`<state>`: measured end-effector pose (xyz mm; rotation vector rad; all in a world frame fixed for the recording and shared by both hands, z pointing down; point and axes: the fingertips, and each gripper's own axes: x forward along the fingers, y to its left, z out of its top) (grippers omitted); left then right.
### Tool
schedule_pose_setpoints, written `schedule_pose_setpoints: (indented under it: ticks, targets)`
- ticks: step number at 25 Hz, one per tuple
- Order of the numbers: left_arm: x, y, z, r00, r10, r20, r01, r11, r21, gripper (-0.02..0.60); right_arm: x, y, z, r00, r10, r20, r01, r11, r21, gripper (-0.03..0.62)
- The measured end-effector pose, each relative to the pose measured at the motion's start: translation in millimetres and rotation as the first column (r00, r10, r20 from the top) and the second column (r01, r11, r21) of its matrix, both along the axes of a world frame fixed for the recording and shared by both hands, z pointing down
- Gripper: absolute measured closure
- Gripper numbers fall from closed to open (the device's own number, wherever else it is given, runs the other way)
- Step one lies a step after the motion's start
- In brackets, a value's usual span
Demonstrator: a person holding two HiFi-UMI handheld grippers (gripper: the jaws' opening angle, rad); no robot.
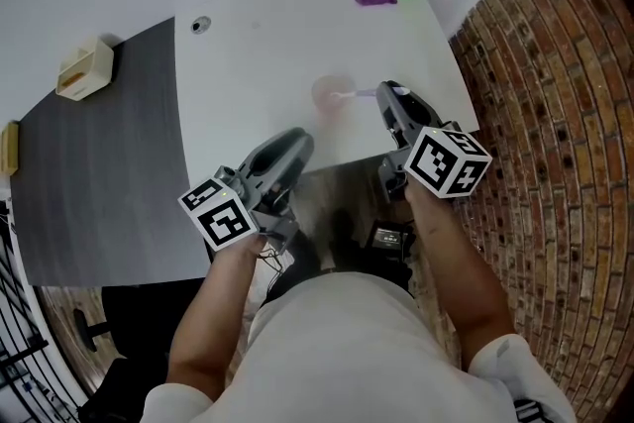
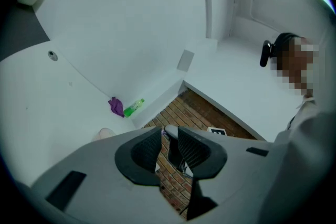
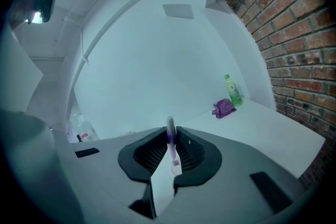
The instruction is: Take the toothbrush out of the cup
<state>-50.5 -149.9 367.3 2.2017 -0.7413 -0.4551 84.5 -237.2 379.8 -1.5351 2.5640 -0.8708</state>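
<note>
Clamping the toothbrush (image 3: 170,136) in the right gripper (image 3: 169,150) by the cup (image 1: 332,94) mid-frame for lifting out, left gripper (image 2: 169,145) open and spare.

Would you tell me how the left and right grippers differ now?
The right gripper is shut on the toothbrush; the left gripper is open and empty. The right's tip is beside the cup; the left is held farther back from it. Both bear a marker cube.
</note>
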Motion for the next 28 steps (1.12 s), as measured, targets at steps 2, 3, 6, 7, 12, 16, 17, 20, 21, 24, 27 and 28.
schedule_pose_setpoints:
  ticks: [2, 3, 6, 7, 12, 16, 17, 20, 21, 24, 27, 28]
  targets:
    - [-0.7, 1.7, -4.2, 1.0, -0.003, -0.003, 0.003, 1.0, 0.007, 0.505, 0.8, 1.4, -2.3, 1.0, -0.001, 0.002, 0.001, 1.0, 0.005, 0.539]
    - [-1.1, 2.6, -6.1, 1.0, -0.004, -0.003, 0.004, 1.0, 0.01, 0.505, 1.1, 2.2, -3.4, 1.0, -0.001, 0.003, 0.001, 1.0, 0.007, 0.539]
    - [-2.9, 5.3, -11.1, 1.0, -0.006, -0.003, 0.006, 1.0, 0.017, 0.505, 1.7, 4.8, -7.5, 1.0, -0.004, 0.007, 0.003, 1.0, 0.012, 0.539]
    - [-3.6, 6.2, -12.7, 1.0, -0.007, -0.004, 0.007, 1.0, 0.02, 0.505, 1.8, 5.7, -9.4, 1.0, -0.004, 0.008, 0.004, 1.0, 0.015, 0.539]
    - [-6.5, 11.7, -22.7, 1.0, -0.007, -0.013, 0.007, 0.999, 0.037, 0.505, 1.9, 10.4, -21.9, 1.0, -0.008, 0.023, 0.008, 0.999, 0.032, 0.539]
    - [-6.3, 17.3, -33.4, 1.0, -0.001, -0.021, 0.002, 0.998, 0.06, 0.505, 0.4, 16.4, -32.7, 0.999, -0.02, 0.035, 0.018, 0.999, 0.046, 0.539]
    - [-5.9, 18.5, -35.7, 1.0, 0.002, -0.022, 0.0, 0.998, 0.065, 0.505, -0.2, 18.0, -35.5, 0.999, -0.024, 0.038, 0.022, 0.998, 0.051, 0.539]
    - [-5.3, 21.7, -41.4, 1.0, 0.008, -0.025, -0.006, 0.997, 0.075, 0.505, -2.0, 21.8, -44.1, 0.998, -0.034, 0.044, 0.031, 0.997, 0.066, 0.539]
    - [-5.1, 22.5, -43.2, 1.0, 0.01, -0.026, -0.008, 0.997, 0.078, 0.505, -2.5, 22.6, -47.0, 0.998, -0.037, 0.046, 0.034, 0.997, 0.071, 0.539]
    - [-5.1, 24.7, -47.9, 1.0, 0.013, -0.029, -0.01, 0.996, 0.085, 0.505, -3.8, 24.2, -54.1, 0.998, -0.045, 0.052, 0.04, 0.996, 0.084, 0.539]
    - [-5.2, 26.2, -51.6, 0.999, 0.014, -0.03, -0.011, 0.996, 0.091, 0.505, -3.6, 26.0, -58.7, 0.997, -0.049, 0.053, 0.044, 0.995, 0.092, 0.539]
    - [-5.3, 26.4, -52.5, 0.999, 0.014, -0.029, -0.011, 0.996, 0.091, 0.505, -3.2, 26.5, -59.9, 0.997, -0.049, 0.053, 0.043, 0.995, 0.093, 0.539]
